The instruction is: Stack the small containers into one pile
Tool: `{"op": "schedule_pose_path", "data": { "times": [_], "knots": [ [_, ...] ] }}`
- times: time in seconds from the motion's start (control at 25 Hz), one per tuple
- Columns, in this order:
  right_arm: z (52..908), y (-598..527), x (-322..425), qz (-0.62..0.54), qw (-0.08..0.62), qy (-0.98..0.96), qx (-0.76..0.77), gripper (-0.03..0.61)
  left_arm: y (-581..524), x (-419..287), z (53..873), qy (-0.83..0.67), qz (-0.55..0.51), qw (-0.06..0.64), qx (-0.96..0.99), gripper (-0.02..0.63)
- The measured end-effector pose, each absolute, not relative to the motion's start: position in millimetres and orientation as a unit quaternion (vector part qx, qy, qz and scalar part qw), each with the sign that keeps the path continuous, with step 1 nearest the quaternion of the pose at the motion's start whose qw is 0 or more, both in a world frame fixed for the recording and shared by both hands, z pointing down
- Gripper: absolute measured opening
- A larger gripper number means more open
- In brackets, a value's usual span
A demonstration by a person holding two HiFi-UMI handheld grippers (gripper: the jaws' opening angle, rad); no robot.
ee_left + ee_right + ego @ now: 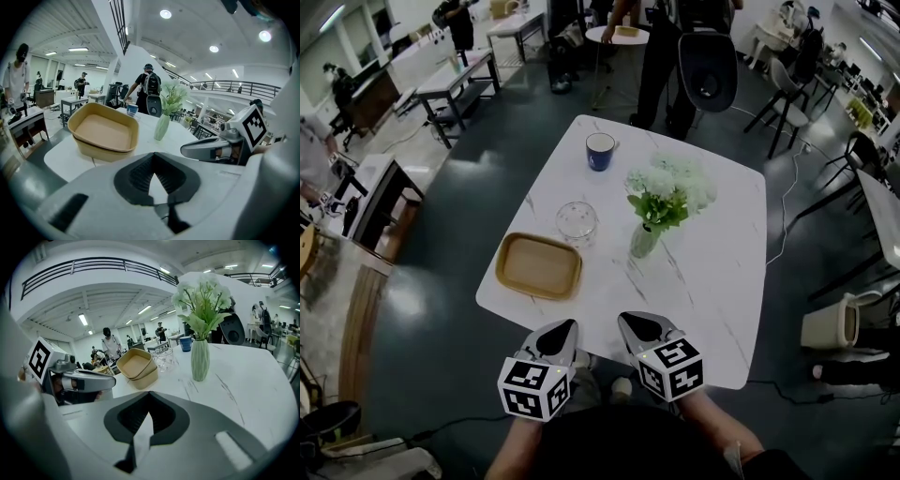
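Two tan rectangular paper containers (538, 265) sit nested one inside the other on the left part of the white marble counter (712, 281), close to its near edge. Just behind them stands a clear glass bowl (577, 222), and farther back a dark blue mug (601, 151). A pale green vase with white flowers (644, 240) stands upright to the right of the bowl. The left claw (562, 328) and the right claw (638, 324) hover side by side over the near edge. Both are clenched with nothing between the jaws and touch no container.
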State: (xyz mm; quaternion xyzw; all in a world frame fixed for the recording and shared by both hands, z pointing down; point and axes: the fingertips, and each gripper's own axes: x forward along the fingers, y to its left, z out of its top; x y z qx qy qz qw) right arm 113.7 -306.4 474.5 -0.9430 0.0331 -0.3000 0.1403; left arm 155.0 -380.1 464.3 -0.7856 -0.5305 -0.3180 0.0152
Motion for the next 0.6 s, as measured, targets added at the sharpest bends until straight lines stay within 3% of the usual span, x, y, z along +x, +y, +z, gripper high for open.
{"op": "schedule_pose_path", "data": {
  "times": [0.6],
  "knots": [
    [483, -323, 124, -0.307, 0.167, 0.053, -0.936, 0.000, -387, 159, 459, -0.534, -0.328, 0.021, -0.779, -0.003]
  ]
}}
